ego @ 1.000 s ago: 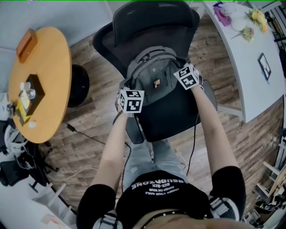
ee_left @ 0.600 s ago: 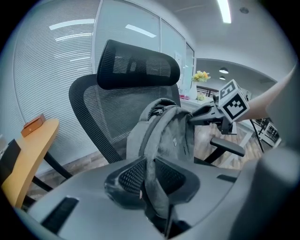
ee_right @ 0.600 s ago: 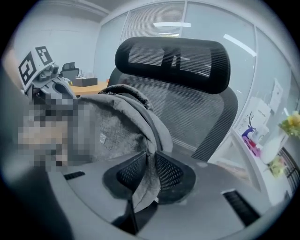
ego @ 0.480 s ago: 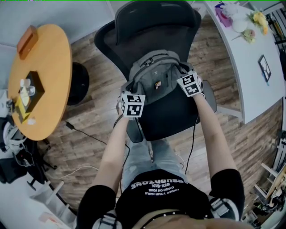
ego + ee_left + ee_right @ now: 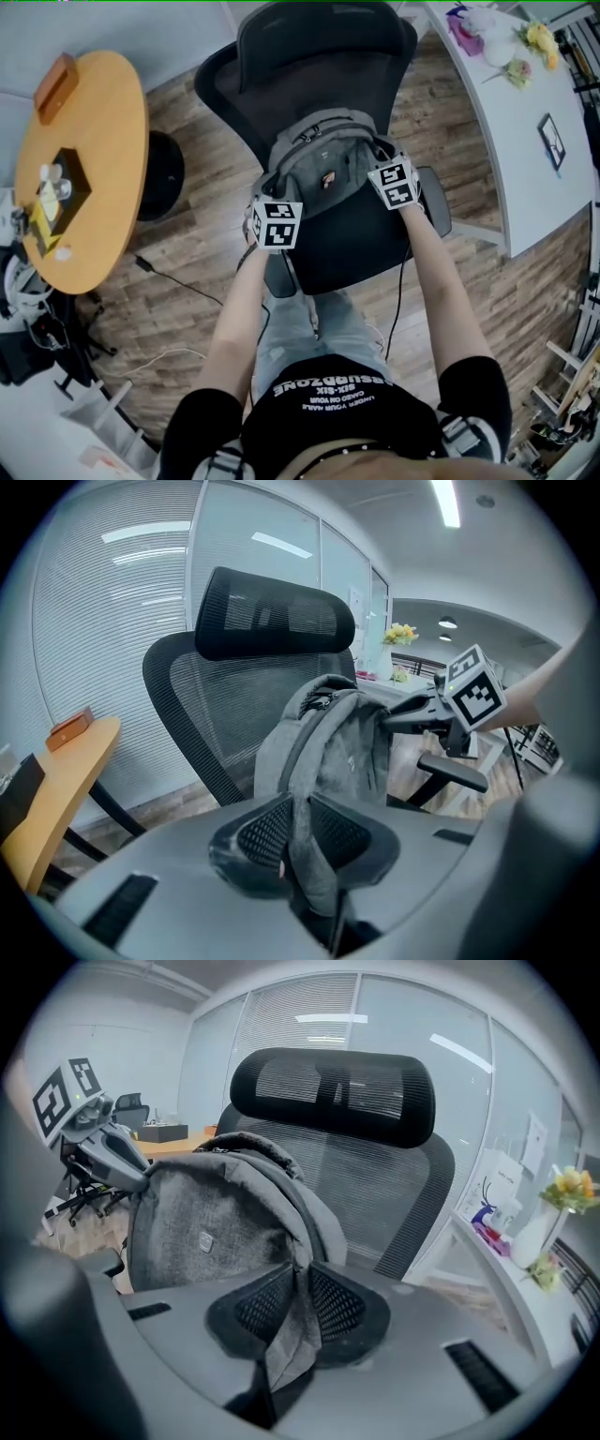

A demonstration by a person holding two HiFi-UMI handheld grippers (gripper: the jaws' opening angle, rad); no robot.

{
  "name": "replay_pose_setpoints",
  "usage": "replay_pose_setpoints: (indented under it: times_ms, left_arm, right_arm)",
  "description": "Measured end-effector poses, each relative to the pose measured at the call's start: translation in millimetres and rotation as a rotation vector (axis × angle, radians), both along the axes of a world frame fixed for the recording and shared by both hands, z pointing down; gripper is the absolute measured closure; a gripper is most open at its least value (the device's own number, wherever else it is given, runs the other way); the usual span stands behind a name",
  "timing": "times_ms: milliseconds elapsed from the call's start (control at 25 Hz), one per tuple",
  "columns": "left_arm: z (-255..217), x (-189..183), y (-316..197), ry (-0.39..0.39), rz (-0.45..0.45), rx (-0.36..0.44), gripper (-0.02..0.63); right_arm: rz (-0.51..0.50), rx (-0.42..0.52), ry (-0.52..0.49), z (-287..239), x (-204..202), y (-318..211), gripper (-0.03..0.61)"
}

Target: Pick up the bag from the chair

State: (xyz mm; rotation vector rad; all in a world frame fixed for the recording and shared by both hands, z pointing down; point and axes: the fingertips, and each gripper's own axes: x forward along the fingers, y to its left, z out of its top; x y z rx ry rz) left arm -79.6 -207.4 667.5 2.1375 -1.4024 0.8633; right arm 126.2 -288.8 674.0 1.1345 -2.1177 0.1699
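Gripping the bag on both sides; lift not clearly begun. Entries left to right:

- Round counter (image 5: pixel 94 178): far left, well apart from the chair, not involved.
- Left hand-held gripper (image 5: pixel 298 841): jaws closed on a grey strap (image 5: pixel 302 789) that runs up to the bag's left side. A short tail hangs below the pads.
- Bag (image 5: pixel 323 164): grey backpack, upright on the chair (image 5: pixel 361 253), leaning on the backrest (image 5: pixel 319 56). Base appears to sit on the seat; cannot tell whether any weight is off it.
- Right hand-held gripper (image 5: pixel 302 1312): jaws clamped on a fold of grey fabric at the bag's right edge. Probably the other strap, but cannot tell.
- White counter (image 5: pixel 525 141): far right, flowers (image 5: pixel 534 37) on it, well apart.

Judgement on the step in hand (raising the bag off the seat):
- Both holds are on thin, soft material, so slip is the main risk. Keep both jaws fully shut and take up slack slowly before loading.
- Raise both sides together and level. If one leads, the bag will tilt and swing toward the lower side.
- Go up first, then toward the body, so the base clears the seat edge and the armrest (image 5: pixel 437 208) just beside the right hand-held gripper.
- The chair looks like an office chair and may turn or roll if the bag drags, so avoid pulling sideways
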Motion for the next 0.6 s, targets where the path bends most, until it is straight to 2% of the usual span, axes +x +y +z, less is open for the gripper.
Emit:
replay_pose_setpoints:
  times_ms: [400, 600]
  left_arm:
    - [-2.2, 4.4, 16.0, -0.01, 0.003, -0.026, 0.537]
    - [-4.5, 10.2, 29.5, -0.016, 0.014, -0.02, 0.537]
  right_arm:
    - [0.048, -0.019, -0.022, -3.9, 6.5, 20.9, 0.509]
    - [0.126, -0.01, -0.073, -6.3, 13.5, 36.9, 0.509]
